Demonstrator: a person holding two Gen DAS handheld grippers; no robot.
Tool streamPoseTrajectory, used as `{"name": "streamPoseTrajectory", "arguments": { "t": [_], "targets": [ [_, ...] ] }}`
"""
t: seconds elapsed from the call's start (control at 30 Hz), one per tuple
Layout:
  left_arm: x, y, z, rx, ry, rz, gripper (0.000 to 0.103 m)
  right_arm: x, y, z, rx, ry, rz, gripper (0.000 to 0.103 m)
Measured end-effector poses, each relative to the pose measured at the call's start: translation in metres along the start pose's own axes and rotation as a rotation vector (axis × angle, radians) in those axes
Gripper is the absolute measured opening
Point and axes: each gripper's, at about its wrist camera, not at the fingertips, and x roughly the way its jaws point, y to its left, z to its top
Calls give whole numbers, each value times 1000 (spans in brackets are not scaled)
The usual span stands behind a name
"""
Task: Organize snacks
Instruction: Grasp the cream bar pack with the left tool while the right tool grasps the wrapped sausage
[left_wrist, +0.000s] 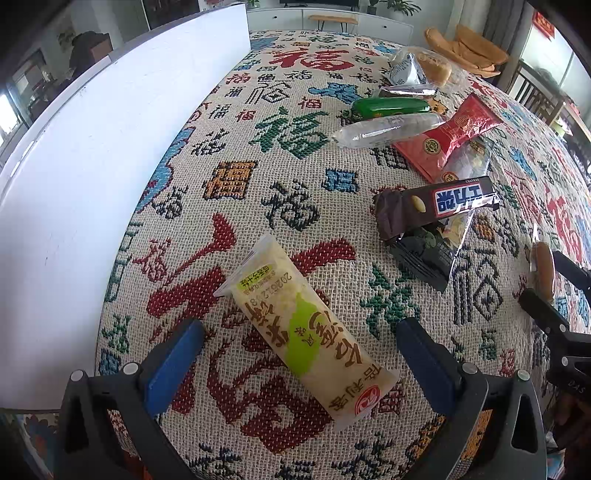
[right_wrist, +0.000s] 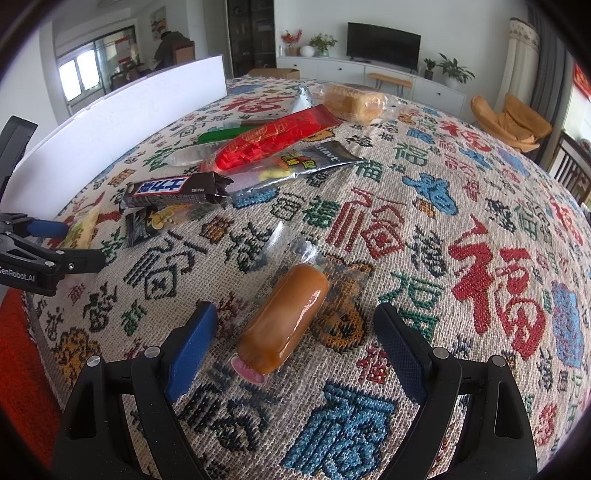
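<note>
A white board (right_wrist: 122, 122) stands at ten o'clock on the patterned tablecloth (right_wrist: 424, 229). A dark television (right_wrist: 383, 45) sits at twelve, an orange chair (right_wrist: 511, 120) at two.

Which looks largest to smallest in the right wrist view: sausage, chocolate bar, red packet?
1. Red packet, longest though farthest.
2 and 3. Sausage and chocolate bar: too alike to rank, and the sausage lies nearest the camera.

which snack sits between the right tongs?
The orange-brown sausage in a clear wrapper, lying alone between the open right tongs. The pale yellow-green packet sits between the left tongs; the other snacks are piled farther back.
</note>
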Motion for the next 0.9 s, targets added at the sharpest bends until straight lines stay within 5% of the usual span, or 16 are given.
{"name": "streamPoseTrajectory", "arguments": {
  "t": [0.3, 0.47, 0.63, 0.73, 0.9],
  "targets": [
    [0, 1, 1, -17, -2, 4, 103, 0, 0, 0, 1, 0, -4, 89],
    [-5, 16, 8, 1, 112, -60, 103, -1, 0, 0, 0, 3, 0, 89],
    [-31, 46, 0, -92, 53, -103, 101, -3, -22, 15, 91, 140, 137, 88],
    [-32, 35, 3, -94, 37, -76, 87, 0, -36, 27, 191, 235, 214, 87],
    [-23, 6, 3, -72, -15, 79, 75, 9, -11, 32, 112, 304, 174, 86]
  ]
}}
